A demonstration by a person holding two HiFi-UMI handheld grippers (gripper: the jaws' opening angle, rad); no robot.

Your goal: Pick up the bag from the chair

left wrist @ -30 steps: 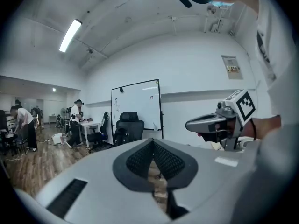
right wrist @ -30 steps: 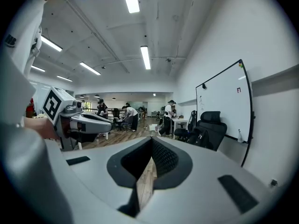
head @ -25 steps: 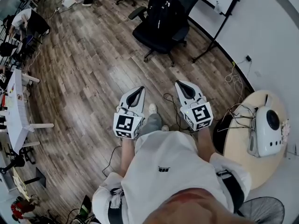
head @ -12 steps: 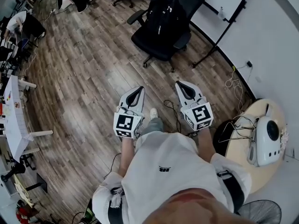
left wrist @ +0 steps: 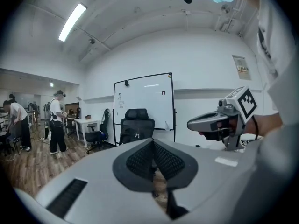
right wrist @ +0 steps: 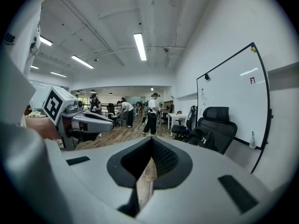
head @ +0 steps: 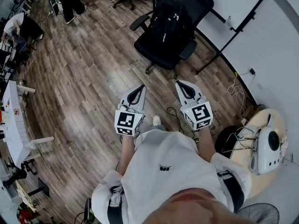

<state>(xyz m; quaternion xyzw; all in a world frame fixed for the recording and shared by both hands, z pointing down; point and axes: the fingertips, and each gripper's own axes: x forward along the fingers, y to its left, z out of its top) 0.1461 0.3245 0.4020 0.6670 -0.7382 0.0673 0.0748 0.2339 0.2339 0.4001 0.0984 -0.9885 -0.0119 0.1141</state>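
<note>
Wood-plank floor [head: 84,78], brown and streaked with glare, filled most of the head view, with a wide open stretch between the person and a black swivel chair [head: 156,52] straight ahead. A black bag [head: 169,22], soft and bulky, sat upright on the chair's seat against the backrest, well apart from both grippers. The left hand-held gripper [head: 139,87] and right hand-held gripper [head: 181,84] were held side by side at waist height and pointed toward the chair. Each had its ribbed dark pads pressed together and held nothing. A white wall [head: 261,41] bounded the room on the right. Along it ran the thin black legs of a whiteboard stand [head: 219,45], just beside the chair. Dark cables [head: 174,112] looped loosely on the floor near the person's shoe [head: 156,120], between the grippers and the chair. To the right, close to the person, stood a round wooden tabletop [head: 274,118] with a smooth white device [head: 266,146] and tangled wires on it. A white table [head: 11,115] lined the left edge, and people stood far off at the top left.
</note>
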